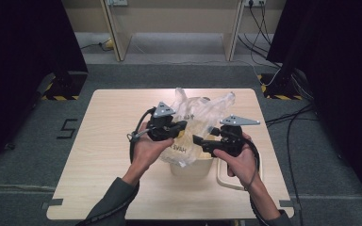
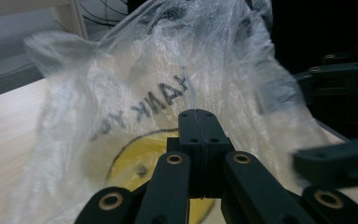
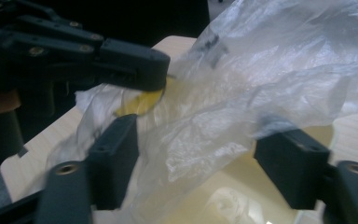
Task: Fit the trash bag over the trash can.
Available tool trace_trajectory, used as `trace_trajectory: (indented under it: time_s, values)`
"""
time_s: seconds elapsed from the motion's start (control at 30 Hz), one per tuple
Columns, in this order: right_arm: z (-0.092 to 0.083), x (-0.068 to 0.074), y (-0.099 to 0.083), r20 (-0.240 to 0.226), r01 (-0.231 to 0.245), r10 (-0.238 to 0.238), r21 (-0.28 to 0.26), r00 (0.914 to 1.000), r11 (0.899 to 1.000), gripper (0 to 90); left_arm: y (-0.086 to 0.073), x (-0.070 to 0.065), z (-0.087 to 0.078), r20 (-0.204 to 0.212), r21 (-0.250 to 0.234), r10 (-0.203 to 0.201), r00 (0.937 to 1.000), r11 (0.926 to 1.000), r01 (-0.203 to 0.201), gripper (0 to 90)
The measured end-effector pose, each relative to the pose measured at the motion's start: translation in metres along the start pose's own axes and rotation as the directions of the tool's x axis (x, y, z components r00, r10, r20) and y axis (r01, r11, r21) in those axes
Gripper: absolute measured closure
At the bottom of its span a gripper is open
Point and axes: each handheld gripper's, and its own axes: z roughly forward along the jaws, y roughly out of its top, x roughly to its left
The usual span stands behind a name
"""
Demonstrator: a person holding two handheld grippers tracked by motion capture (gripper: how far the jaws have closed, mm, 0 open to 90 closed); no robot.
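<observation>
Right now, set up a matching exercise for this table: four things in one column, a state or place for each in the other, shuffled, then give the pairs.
1. left gripper
2. right gripper
3. plastic bag
4. cream tub

A. jaws apart, with film between them
B. stands on the table under the bag
C. jaws shut on the film
D. clear, crumpled, held up over the table

Pairs: 1-C, 2-A, 3-D, 4-B
</observation>
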Motion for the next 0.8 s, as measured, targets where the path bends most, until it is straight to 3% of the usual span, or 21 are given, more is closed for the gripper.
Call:
trace_trajectory:
  time_s: [0.03,0.07,0.1,0.13,0.23,0.27,0.3,0.37,0.57,0.8]
  values:
    - [0.0,0.0,0.0,0.0,0.0,0.0,0.0,1.0,1.0,36.3,0.0,0.0,0.0,0.0,0.0,0.0,1.0,1.0,0.0,89.8]
    - [0.0,-0.006,-0.002,0.01,0.025,-0.025,-0.007,0.9996,1.0,48.9,0.001,-0.004,0.004,0.011,0.005,0.002,0.9999,1.0,-0.002,89.7]
    - [0.0,-0.006,-0.002,0.01,0.025,-0.025,-0.007,0.9996,1.0,48.9,0.001,-0.008,0.008,0.02,0.011,0.008,0.9998,0.9999,-0.008,89.7]
    - [-0.003,-0.012,-0.004,0.039,0.066,-0.065,-0.013,0.9971,0.998,60.8,0.002,-0.011,0.011,0.029,0.017,0.015,0.9995,0.9997,-0.016,89.2]
    - [-0.007,-0.018,-0.005,0.061,0.092,-0.091,-0.009,0.994,0.996,68.7,0.002,-0.013,0.015,0.043,0.02,0.013,0.999,0.9997,-0.014,86.7]
    - [-0.009,-0.021,-0.006,0.068,0.102,-0.101,-0.01,0.9925,0.995,72.2,0.001,-0.011,0.015,0.047,0.015,0.005,0.9989,0.9999,-0.006,84.8]
    - [-0.013,-0.027,-0.006,0.09,0.126,-0.124,-0.014,0.9881,0.992,77.4,0.001,-0.009,0.014,0.054,0.008,-0.003,0.9986,1.0,0.002,75.4]
    - [-0.016,-0.032,-0.006,0.11,0.132,-0.128,-0.024,0.9856,0.991,81.7,-0.001,-0.003,0.009,0.051,-0.005,-0.013,0.9986,0.9999,0.013,70.4]
    - [-0.024,-0.04,-0.004,0.156,0.135,-0.124,-0.064,0.9799,0.989,87.2,-0.007,0.018,-0.017,0.037,-0.028,-0.048,0.9981,0.9984,0.049,57.5]
    - [-0.031,-0.049,-0.001,0.211,0.105,-0.078,-0.12,0.9745,0.987,87.5,-0.034,0.051,-0.043,-0.009,-0.024,-0.134,0.991,0.9908,0.133,50.5]
